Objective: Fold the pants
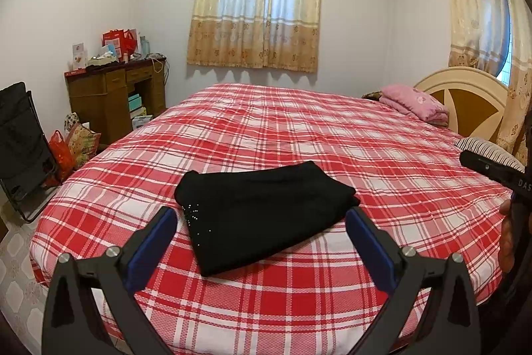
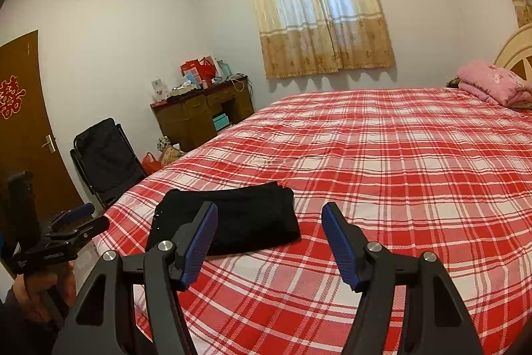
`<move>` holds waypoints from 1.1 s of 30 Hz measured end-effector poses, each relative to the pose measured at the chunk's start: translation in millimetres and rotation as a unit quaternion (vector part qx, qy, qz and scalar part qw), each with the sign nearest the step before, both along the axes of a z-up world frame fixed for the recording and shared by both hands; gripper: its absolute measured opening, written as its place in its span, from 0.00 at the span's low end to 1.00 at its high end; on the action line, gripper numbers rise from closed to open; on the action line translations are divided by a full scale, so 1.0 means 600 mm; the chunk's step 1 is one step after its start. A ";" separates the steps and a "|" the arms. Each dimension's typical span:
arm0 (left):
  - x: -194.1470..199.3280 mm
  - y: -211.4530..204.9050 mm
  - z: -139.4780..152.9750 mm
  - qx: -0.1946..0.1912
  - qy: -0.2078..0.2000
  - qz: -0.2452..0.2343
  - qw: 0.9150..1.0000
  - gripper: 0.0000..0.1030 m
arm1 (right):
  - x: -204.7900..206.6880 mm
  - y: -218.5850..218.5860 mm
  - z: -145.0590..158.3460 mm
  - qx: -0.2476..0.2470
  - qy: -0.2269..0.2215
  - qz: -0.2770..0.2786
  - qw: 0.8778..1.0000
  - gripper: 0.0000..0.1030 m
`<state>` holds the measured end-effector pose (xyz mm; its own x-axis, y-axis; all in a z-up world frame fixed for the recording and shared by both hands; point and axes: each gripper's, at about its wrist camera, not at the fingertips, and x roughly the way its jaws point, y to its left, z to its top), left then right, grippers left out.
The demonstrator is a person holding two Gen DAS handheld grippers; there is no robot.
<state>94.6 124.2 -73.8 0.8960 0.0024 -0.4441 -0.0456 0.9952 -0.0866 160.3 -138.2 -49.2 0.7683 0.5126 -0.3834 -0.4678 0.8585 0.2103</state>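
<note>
Left wrist view shows the pants [image 1: 266,215] already folded into a compact black bundle, lying on the red plaid bed [image 1: 365,155] near its foot edge. Looks pretty much done to me: several layers stacked, edges mostly lined up, nothing dangling. At most a bit of squaring up is left, if that.

Both tools are off the fabric. The left hand-held gripper [image 1: 262,215] hangs above the bundle with its blue fingers spread wide, holding nothing. The right hand-held gripper [image 2: 269,215] is spread open too, empty, with the pants sitting just left of its gap.

Orientation: from the left camera the bundle's long axis runs diagonally, near-left corner toward far-right. The stacked layer edges show at the right end in the right wrist view. There's a sprinkle of tiny shiny studs on the left part, so that might be the waist or pocket end, but the fisheye makes it hard to say for sure.
</note>
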 end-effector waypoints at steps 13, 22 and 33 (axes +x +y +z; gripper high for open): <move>-0.004 -0.004 0.007 0.009 -0.001 0.018 1.000 1.00 | -0.002 0.005 -0.003 -0.006 -0.007 0.007 1.000 0.66; -0.005 -0.016 0.018 0.015 -0.011 0.018 1.000 1.00 | -0.006 0.009 -0.001 -0.010 -0.009 0.009 1.000 0.66; -0.005 -0.015 0.012 0.027 -0.009 0.030 0.999 1.00 | -0.009 0.018 -0.006 -0.016 -0.007 0.016 1.000 0.66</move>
<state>91.7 114.9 -66.5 0.9009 0.0806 -0.4265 -0.1052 0.9939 -0.0342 154.7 -127.7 -52.7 0.7570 0.5244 -0.3898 -0.4979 0.8493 0.1756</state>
